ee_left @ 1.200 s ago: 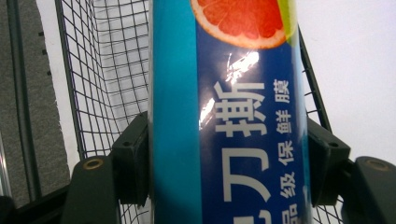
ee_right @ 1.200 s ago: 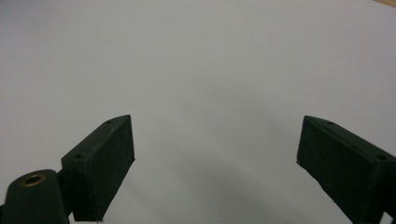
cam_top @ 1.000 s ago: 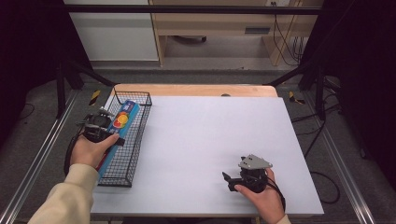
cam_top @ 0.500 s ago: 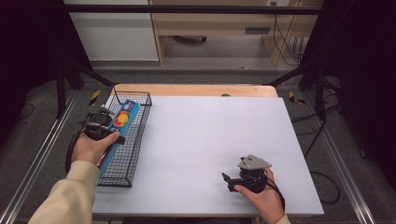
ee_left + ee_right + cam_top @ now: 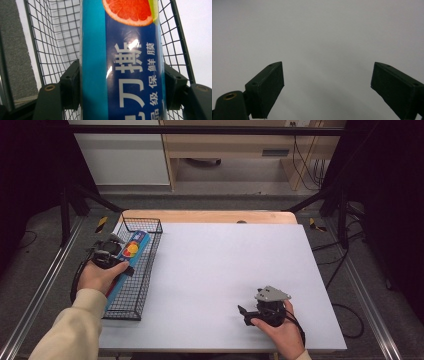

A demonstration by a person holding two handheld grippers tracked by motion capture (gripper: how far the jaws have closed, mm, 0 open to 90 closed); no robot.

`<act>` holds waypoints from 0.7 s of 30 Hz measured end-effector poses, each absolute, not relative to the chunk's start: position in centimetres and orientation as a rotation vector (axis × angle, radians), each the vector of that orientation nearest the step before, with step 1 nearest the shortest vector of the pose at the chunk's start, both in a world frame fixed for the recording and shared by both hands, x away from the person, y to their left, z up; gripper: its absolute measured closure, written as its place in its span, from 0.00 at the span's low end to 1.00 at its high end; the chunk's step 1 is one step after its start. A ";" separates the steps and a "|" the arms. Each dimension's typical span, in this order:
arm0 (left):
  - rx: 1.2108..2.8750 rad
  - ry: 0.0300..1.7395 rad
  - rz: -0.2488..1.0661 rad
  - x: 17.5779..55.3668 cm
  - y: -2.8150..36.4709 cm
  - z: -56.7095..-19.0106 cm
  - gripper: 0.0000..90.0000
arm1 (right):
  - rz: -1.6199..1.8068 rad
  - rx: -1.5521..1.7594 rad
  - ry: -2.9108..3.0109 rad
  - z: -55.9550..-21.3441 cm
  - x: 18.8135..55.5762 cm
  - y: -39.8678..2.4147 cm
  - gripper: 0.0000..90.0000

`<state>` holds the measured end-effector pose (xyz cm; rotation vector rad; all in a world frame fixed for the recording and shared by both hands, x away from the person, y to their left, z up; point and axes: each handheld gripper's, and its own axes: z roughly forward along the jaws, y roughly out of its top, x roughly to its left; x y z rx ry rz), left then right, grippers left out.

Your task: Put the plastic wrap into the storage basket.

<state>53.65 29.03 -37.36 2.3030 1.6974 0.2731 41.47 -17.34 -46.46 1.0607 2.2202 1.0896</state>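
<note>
The wire basket [image 5: 142, 270] sat at the bench's [image 5: 215, 270] left edge, a box [image 5: 131, 251] lay inside it, and the right hand-held gripper [image 5: 245, 312] rested well to the basket's right.

1 wire basket [image 5: 131, 296], 1 blue box [image 5: 131, 251], 2 grippers: L [image 5: 106, 255], R [image 5: 248, 315]; 1 table [image 5: 220, 270].

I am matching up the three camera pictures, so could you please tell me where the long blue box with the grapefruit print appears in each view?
High view: the blue box lies lengthwise in the wire basket at the table's left edge, under the left claw.
Left gripper view: it runs up the middle, clamped between the two black jaws, basket mesh behind.
Right gripper view: not in this picture.
Shared landmark: the wire basket.
</note>
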 end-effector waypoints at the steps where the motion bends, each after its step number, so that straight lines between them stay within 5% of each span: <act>1: 2.308 1.701 0.267 53.7 29.0 -37.4 0.35 | 1.089 1.060 2.221 -46.5 41.5 -17.3 0.13; 21: 2.375 1.730 0.200 54.7 29.4 -38.2 0.35 | 1.079 1.068 2.237 -46.7 41.6 -17.3 0.13</act>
